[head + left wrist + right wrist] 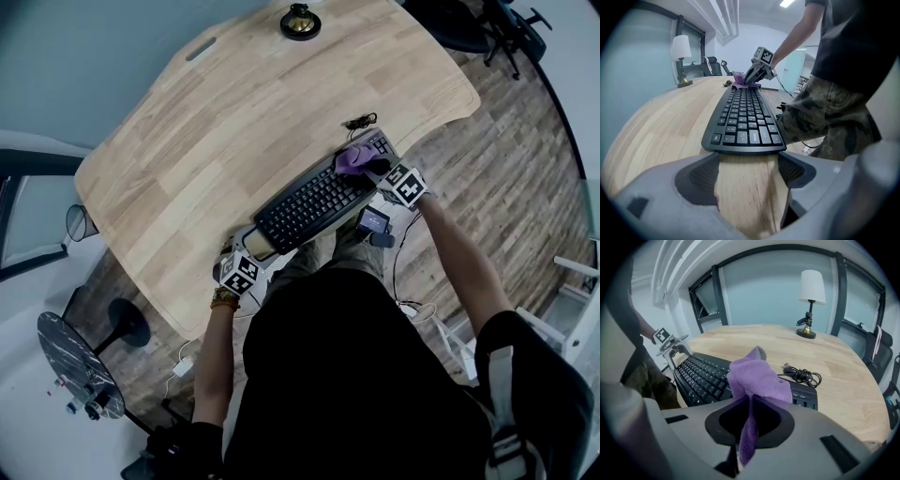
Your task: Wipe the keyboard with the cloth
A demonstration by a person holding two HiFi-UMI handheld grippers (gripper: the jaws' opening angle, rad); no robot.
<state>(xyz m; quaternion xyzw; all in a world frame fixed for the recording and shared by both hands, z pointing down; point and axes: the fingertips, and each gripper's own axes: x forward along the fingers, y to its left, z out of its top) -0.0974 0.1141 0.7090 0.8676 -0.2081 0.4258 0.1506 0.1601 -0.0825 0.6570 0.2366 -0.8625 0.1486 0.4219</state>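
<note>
Lying along the near edge of the desk, the keyboard leaves wide bare wood toward 11 o'clock. A coiled cable sits at 12 o'clock, near its right end. Your right gripper is clenched on the purple cloth, which rests on that right end. Your left gripper has its jaws apart and empty and tilts down at the left end.

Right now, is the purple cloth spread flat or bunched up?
Bunched up: the cloth is pinched in the shut right tongs and stands in a crumpled heap over the keyboard end.
</note>
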